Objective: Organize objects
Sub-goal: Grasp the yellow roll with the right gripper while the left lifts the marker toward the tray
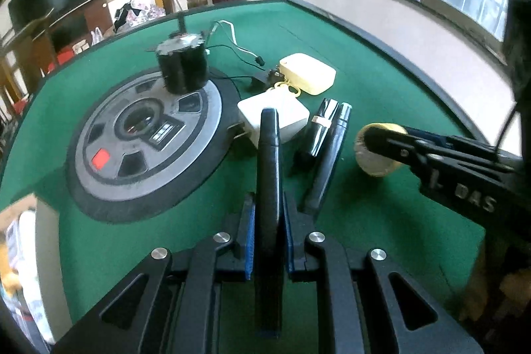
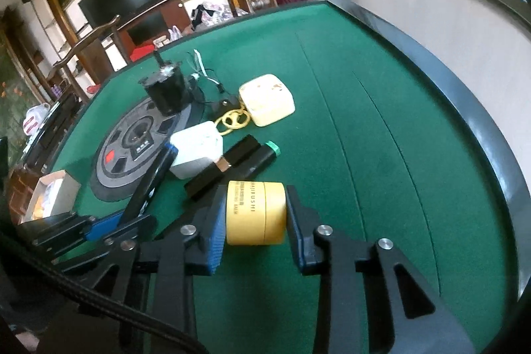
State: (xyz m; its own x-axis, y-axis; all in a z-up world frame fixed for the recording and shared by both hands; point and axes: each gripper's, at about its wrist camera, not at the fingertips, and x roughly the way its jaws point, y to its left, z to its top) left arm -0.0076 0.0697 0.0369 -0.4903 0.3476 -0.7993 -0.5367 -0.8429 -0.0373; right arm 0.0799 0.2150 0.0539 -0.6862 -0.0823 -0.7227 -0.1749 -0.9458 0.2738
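My left gripper [image 1: 268,241] is shut on a long flat black object [image 1: 269,171] that points forward above the green table; it also shows in the right wrist view [image 2: 149,184]. My right gripper [image 2: 255,218] is shut on a yellow round jar [image 2: 255,213], held just above the felt; the jar also shows in the left wrist view [image 1: 375,151]. Ahead lie a white box [image 1: 272,118], a black lipstick-like tube [image 1: 320,131], a dark pen-like tube [image 1: 332,155], a cream case [image 1: 307,73] and a gold keyring [image 2: 232,120].
A round grey centre plate [image 1: 146,138] carries a black cylinder motor [image 1: 182,65] with wires [image 1: 232,48]. The green table [image 2: 381,155] has a raised dark rim [image 2: 471,121] at the right. A small open cardboard box [image 2: 49,198] stands left.
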